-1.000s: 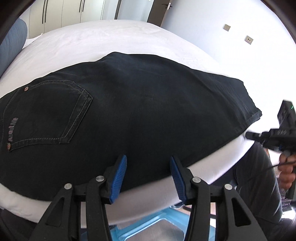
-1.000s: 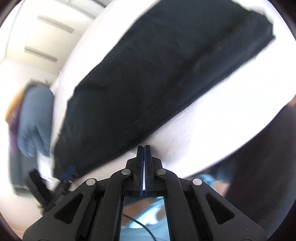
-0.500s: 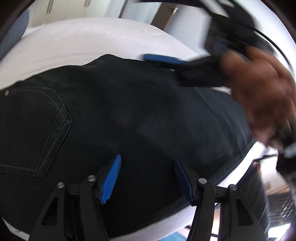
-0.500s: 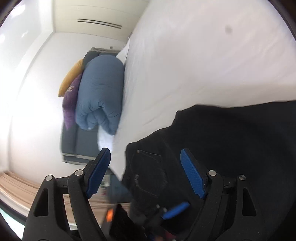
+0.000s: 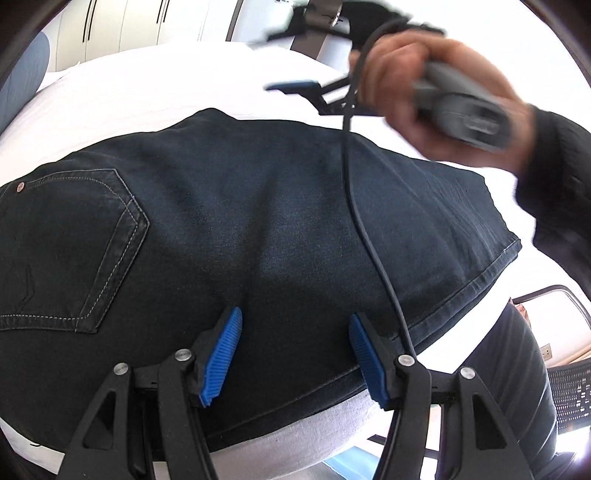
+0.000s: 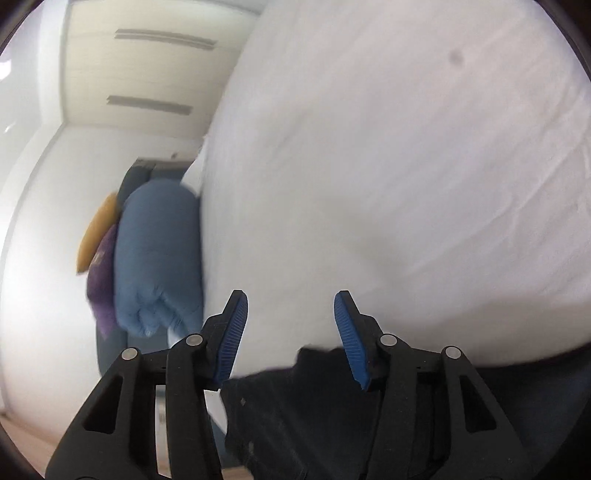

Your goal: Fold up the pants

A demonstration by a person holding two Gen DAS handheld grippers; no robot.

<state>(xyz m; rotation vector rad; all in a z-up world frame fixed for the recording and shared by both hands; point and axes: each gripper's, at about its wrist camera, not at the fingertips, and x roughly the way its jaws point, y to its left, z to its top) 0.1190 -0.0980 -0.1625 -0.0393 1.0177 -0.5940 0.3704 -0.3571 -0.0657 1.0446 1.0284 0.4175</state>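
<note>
Left gripper (image 5: pixel 295 354) low over the near leg edge, blue fingers (image 5: pixel 221 358) spread apart, gripping nothing. Dark pants (image 5: pixel 258 206) flat across the white bed (image 5: pixel 147 85), back pocket (image 5: pixel 70 251) to the left, hem to the right. Black cable (image 5: pixel 364 236) draped over the denim beside the right finger: likely to snag or get pinched along with the cloth at the next grab. Right gripper (image 6: pixel 291 339) out past the far edge, fingers parted and empty, over a dark fabric corner; motion blur, so a missed or single-layer pinch possible. Beyond: smooth bedsheet, blue bedding roll (image 6: pixel 159 258), yellow and purple cushions, pale wardrobe doors (image 5: pixel 122 29).
</note>
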